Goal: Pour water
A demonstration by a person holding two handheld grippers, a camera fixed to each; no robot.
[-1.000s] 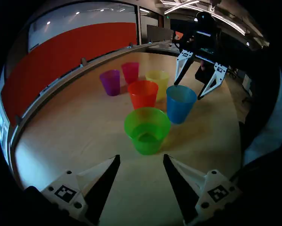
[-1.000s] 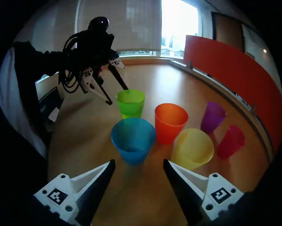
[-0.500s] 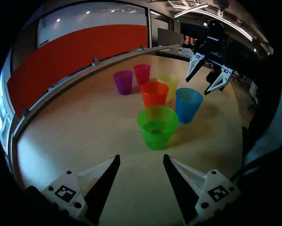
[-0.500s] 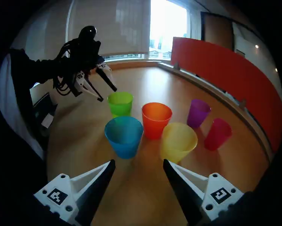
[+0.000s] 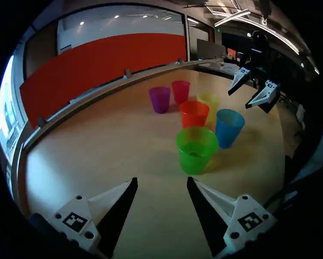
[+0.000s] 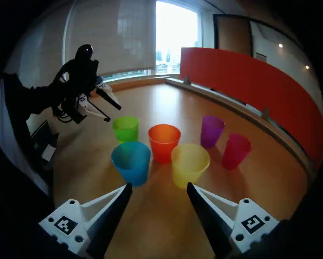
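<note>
Several coloured plastic cups stand upright in a cluster on the wooden table. In the left gripper view the green cup (image 5: 197, 149) is nearest, with water in its bottom, then the blue cup (image 5: 229, 127), orange cup (image 5: 194, 114), yellow cup (image 5: 210, 102), purple cup (image 5: 160, 99) and pink cup (image 5: 180, 91). My left gripper (image 5: 161, 182) is open and empty, short of the green cup. My right gripper (image 6: 158, 186) is open and empty, in front of the blue cup (image 6: 131, 162) and yellow cup (image 6: 189, 164). Each gripper appears far off in the other's view: the right gripper (image 5: 249, 97), the left gripper (image 6: 113, 113).
A red partition (image 5: 101, 64) runs along the table's far edge. The table (image 5: 96, 142) has bare wood on my left side. A bright window (image 6: 176, 36) lies behind. The person's dark sleeve (image 6: 23, 108) holds the left gripper at the table's side.
Both grippers have drawn back from the cups, so the cluster looks smaller and farther off in each view. No cup has moved. Both stayed open.
</note>
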